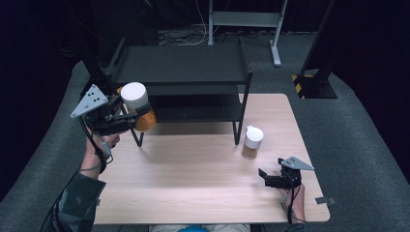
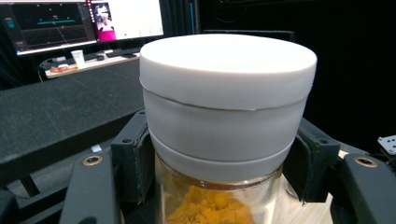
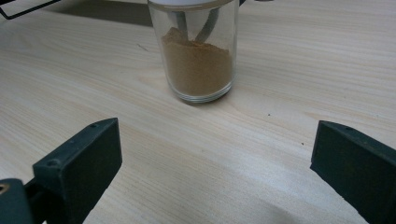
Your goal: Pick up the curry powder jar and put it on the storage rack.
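Clearly we have the jar of yellow powder [image 1: 139,107] off the table [image 1: 193,183], clamped in our left hand-held gripper [image 1: 131,115]: in the left gripper view both black jaws press against the glass just under the wide white lid [image 2: 228,70]. It hangs in the air at the front left corner of the black shelf rack [image 1: 181,77], about level with the gap between its two shelves, and touches neither shelf as far as we can tell.

Right of the rack's front right leg, a second jar [image 1: 252,142] with brown powder stands upright on the table. Our right hand-held gripper [image 1: 264,178] rests low on the table, nearer to us than that jar, its jaws spread wide with nothing between them.

We judge the pick-up done and the placing not yet done: the yellow jar seems bound for the rack and must be set down and released. The brown jar stands untouched.
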